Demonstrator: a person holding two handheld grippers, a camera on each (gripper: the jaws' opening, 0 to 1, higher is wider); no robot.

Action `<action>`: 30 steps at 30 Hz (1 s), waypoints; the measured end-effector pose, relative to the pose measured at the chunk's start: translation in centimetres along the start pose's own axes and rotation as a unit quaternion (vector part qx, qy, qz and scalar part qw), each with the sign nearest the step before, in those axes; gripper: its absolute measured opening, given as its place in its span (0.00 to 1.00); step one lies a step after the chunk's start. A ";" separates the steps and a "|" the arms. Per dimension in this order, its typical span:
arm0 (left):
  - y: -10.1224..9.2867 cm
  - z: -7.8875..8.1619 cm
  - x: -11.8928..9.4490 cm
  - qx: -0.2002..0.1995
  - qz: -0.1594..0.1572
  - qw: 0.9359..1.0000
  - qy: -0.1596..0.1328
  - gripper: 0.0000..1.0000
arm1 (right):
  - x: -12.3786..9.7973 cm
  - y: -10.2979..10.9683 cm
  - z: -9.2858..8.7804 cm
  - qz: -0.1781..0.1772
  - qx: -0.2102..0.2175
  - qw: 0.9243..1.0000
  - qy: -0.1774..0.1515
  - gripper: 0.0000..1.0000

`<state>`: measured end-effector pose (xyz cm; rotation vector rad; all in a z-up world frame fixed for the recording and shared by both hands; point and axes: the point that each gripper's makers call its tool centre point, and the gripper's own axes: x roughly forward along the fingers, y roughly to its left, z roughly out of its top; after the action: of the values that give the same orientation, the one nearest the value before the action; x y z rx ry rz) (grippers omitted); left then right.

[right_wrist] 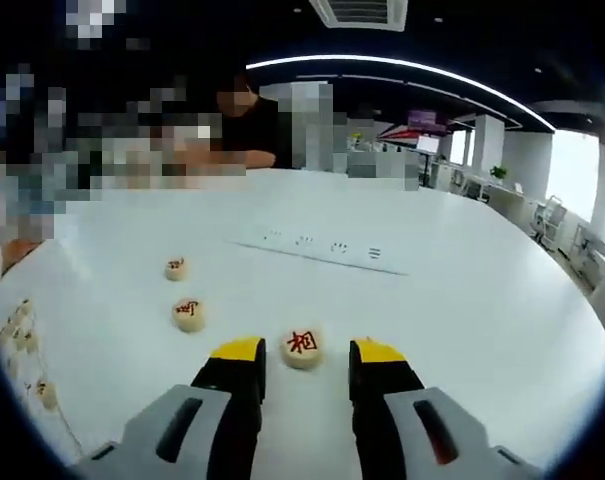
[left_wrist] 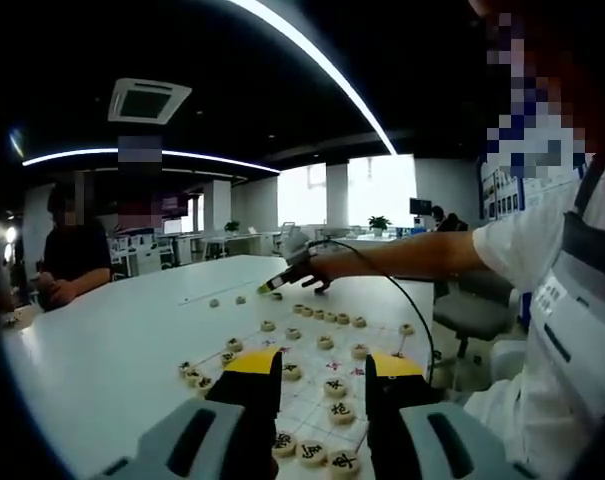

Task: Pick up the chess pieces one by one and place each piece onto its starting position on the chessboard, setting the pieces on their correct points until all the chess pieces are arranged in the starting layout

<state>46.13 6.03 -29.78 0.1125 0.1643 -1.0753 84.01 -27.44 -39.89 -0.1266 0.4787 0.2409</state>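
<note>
In the right gripper view the right gripper [right_wrist: 304, 368] stands with its yellow-tipped jaws apart, released, and a red-marked xiangqi piece [right_wrist: 302, 347] lies on the white table [right_wrist: 462, 320] right between the tips, a little ahead of them; whether either tip touches it I cannot tell. Beyond and to the left of those jaws lie two more loose red pieces, the nearer piece [right_wrist: 188, 313] and the farther piece [right_wrist: 176, 267], both well apart from the tool. In the left gripper view the left gripper [left_wrist: 322, 375] hangs over the near edge of the chessboard [left_wrist: 312, 395], jaws apart and grasping nothing; black-marked pieces sit in a row [left_wrist: 312, 452] just between and below its tips, with others on points ahead. Farther on, the red side's row [left_wrist: 327, 316] is partly set, and the person's outstretched hand [left_wrist: 317, 268] holds the other gripper down past the far edge of the board. My judgement: the black half looks largely arranged, the red half is under way, and at least three red pieces remain to be carried from the table to their points.
</note>
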 end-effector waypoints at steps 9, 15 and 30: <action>0.1 -0.1 0.0 -0.002 0.001 1.000 0.000 0.35 | -0.2 0.8 -0.1 0.012 -0.021 1.000 0.005 0.19; 0.0 0.0 0.0 -0.001 0.000 1.000 -0.001 0.35 | -1.7 0.7 1.0 0.029 0.003 0.999 -0.027 0.19; -0.5 0.2 0.2 0.003 -0.007 1.000 -0.002 0.35 | -11.4 5.2 -2.0 0.140 0.003 0.989 -0.058 0.19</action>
<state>45.79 5.55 -29.62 0.1149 0.1590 -1.0901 72.03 -25.05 -36.60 -0.0380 0.3805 0.5184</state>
